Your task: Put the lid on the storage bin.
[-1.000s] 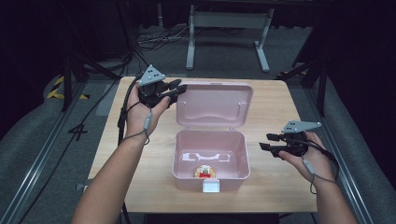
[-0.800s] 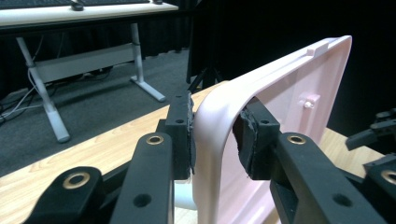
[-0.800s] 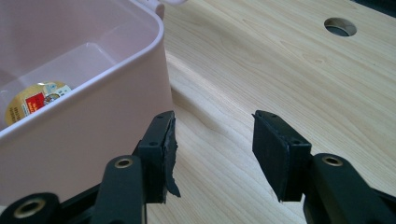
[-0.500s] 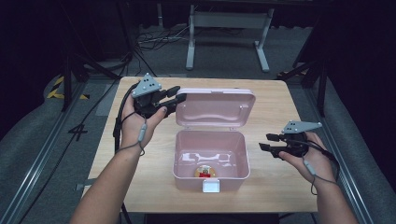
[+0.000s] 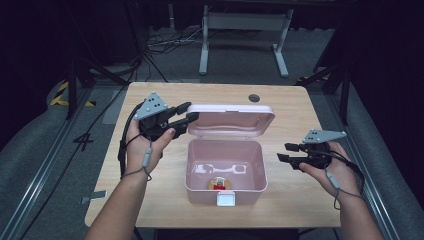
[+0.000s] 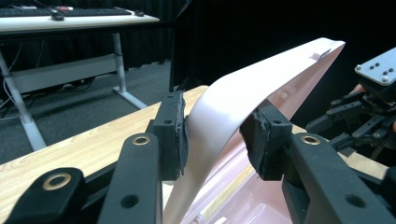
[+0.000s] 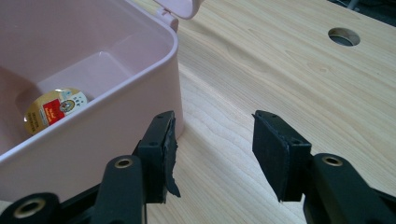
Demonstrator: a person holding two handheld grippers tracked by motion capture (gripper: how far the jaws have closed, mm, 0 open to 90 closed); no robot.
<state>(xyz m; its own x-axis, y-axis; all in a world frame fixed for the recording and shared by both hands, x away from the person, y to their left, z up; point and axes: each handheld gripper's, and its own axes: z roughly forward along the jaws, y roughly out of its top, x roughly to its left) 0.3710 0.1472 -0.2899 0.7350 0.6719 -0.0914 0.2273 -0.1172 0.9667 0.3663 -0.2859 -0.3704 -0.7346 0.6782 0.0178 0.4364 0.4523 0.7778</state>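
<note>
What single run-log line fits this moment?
left gripper: opening, straddling pink plastic box lid | right gripper: open, empty, beside box | round tin: inside

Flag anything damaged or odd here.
The right gripper has a frayed pad: its black lining is torn and hangs ragged at the lower edge. Box and lid look intact.

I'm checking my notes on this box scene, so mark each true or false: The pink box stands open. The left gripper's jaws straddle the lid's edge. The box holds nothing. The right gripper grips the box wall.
1. The pink box stands open: true; its lid is tipped back.
2. The left gripper has its jaws astride the lid's edge: true; they have just been opening.
3. The box holds nothing: false; a small round labelled item lies inside.
4. The right gripper grips the box wall: false; it is open beside the box.
</note>
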